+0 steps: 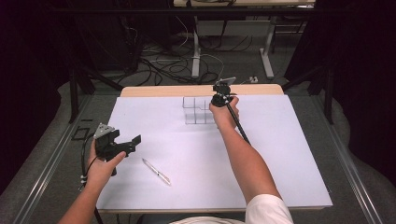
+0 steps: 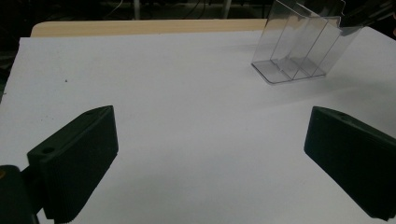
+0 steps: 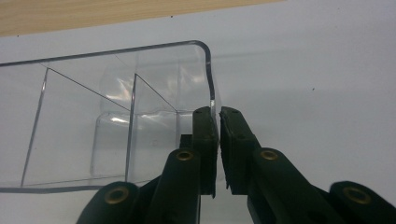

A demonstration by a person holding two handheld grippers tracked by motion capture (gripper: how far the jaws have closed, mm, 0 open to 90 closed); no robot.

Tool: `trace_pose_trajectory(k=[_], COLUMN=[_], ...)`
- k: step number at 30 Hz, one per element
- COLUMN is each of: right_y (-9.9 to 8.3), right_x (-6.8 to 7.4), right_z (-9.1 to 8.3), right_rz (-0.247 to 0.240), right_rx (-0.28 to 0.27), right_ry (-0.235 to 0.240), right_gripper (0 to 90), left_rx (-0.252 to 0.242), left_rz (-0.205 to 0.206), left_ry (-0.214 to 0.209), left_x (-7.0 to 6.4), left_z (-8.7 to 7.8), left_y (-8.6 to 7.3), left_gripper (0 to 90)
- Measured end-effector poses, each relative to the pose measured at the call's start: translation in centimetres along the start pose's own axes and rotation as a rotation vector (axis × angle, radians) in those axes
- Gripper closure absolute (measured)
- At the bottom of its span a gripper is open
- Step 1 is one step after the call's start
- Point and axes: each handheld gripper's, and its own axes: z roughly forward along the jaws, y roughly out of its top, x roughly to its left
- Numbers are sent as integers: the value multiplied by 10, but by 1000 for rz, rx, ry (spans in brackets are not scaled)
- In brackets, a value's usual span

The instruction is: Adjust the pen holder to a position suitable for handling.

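Pinching the right wall of the clear organizer (image 3: 116, 126) at the far middle of the table (image 1: 280, 177), right gripper (image 3: 218, 140) steadies it; left gripper (image 1: 122, 143) hovers wide open, empty, beside the pen (image 1: 157, 171), likely next.

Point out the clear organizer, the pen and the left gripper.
clear organizer (image 3: 154, 88), right gripper view, back wall.
pen (image 1: 157, 171), high view, mid-barrel.
left gripper (image 2: 210, 154), left gripper view, midway between its open jaws.

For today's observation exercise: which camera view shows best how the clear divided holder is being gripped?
The right gripper view: the right gripper has its fingers shut on the clear holder side wall. The left gripper view shows its compartments from afar; the high view shows it small, partly behind the hand.
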Motion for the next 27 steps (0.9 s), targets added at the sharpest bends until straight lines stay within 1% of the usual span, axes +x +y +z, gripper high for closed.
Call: trace_pose_trajectory(k=[1, 3, 4, 6, 7, 8, 9, 11, 13, 17, 19, 21, 22, 27], right_y=[0, -2, -2, -4, -6, -6, -8, -11, -13, -18, -21, -24, -25, -33], right_x=[-1, -1, -2, -3, -5, -4, -5, -7, -8, -10, -11, -13, -13, -19], right_z=[0, -2, -2, -4, -4, -6, -6, -7, -10, -15, -18, -21, -23, -30], right_rz=[-7, -1, -13, -10, -18, -6, -10, -9, -6, -20, -18, -29, -21, -22], right_rx=[-2, 5, -5, -2, -5, 6, -2, -2, 3, -1, 8, 4, 5, -2], right_ry=[0, 1, -2, -4, -3, 5, 0, 6, 7, 12, 17, 18, 21, 27], right_gripper=[852, 853, 853, 854, 856, 860, 862, 867, 870, 870, 870, 870, 870, 872], left_rx=[2, 2, 3, 3, 4, 5, 5, 7, 5, 9, 9, 10, 11, 14], left_rz=[0, 1, 3, 2, 3, 4, 4, 4, 1, 1, 1, 0, 3, 5], left_ry=[0, 1, 2, 3, 3, 5, 5, 7, 7, 6, 7, 8, 8, 6], left_x=[0, 0, 0, 0, 0, 0, 0, 0, 0, 0, 0, -1, 0, -1], left_z=[0, 0, 0, 0, 0, 0, 0, 1, 1, 1, 1, 1, 1, 2], left_y=[0, 0, 0, 0, 0, 0, 0, 0, -1, -1, -1, -1, -1, -1], left_gripper=[28, 28, 28, 27, 27, 28, 28, 27, 27, 27, 28, 27, 28, 27])
